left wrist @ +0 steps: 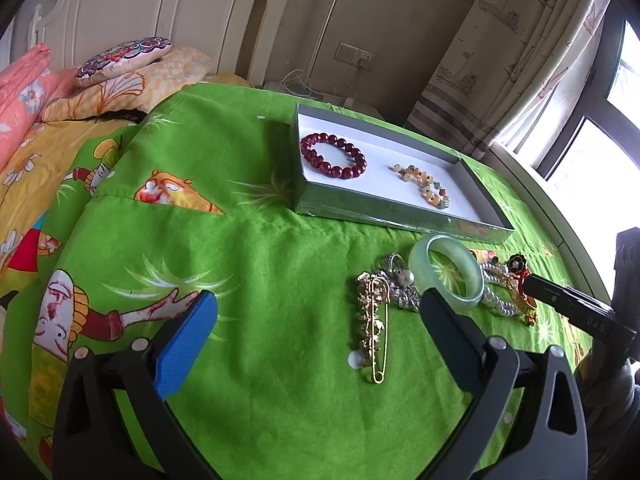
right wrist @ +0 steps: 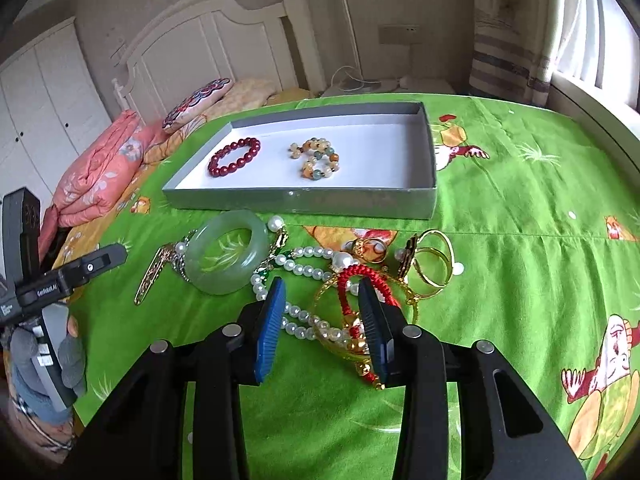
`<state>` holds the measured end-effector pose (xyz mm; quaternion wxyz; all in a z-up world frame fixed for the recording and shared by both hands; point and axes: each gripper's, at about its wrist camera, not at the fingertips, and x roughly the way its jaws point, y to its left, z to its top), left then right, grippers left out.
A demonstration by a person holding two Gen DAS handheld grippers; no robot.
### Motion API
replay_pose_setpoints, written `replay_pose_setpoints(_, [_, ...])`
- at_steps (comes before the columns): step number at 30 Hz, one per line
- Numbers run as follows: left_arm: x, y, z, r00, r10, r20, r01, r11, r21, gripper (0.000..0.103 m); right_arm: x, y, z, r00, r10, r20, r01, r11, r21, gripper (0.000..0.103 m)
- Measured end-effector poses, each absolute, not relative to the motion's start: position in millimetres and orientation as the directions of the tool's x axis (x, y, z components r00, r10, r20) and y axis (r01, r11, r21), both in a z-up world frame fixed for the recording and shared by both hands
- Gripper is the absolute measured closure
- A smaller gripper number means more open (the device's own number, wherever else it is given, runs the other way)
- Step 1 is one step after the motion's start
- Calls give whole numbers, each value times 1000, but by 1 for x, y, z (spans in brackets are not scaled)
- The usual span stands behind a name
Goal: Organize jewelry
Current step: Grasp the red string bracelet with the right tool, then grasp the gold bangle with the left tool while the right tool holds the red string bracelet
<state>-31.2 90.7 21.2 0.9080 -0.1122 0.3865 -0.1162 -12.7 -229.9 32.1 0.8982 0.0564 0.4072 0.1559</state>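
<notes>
Red cord bracelet (right wrist: 362, 280): found just before the grey tray (right wrist: 304, 200), straddled by the half-open, empty right gripper (right wrist: 322, 300); left gripper (left wrist: 320, 308) wide open, empty, farther off.

I'm working in a home bedroom: the jewelry lies on a bed spread with a green cartoon-print sheet (right wrist: 500, 200). Beyond the sheet stands a white panelled headboard (right wrist: 208, 44) with pillows (left wrist: 124, 56) and a folded pink quilt (right wrist: 100, 172) below it; patterned curtains (left wrist: 516, 40) hang to the headboard's right
</notes>
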Motion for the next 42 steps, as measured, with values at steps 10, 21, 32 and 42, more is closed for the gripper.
replay_pose_setpoints(10, [-33,91,22,683,-298,-667,127,948,-293,3,-2,-223,24,579,291,-762,-207,956,208,80])
replay_pose_setpoints(21, [-34,91,23,684,-297,-666,125,948,-293,3,2,-227,22,605,351,-714,-240,936,257,96])
replay_pose_setpoints(32, [-38,89,26,703,-293,-648,139,950,-278,3,-50,-256,96,773,455,-442,-344,886,311,96])
replay_pose_setpoints(42, [-70,-8,44,679,-385,-626,424,901,-94,3,-52,-288,77,770,413,-486,-271,901,338,96])
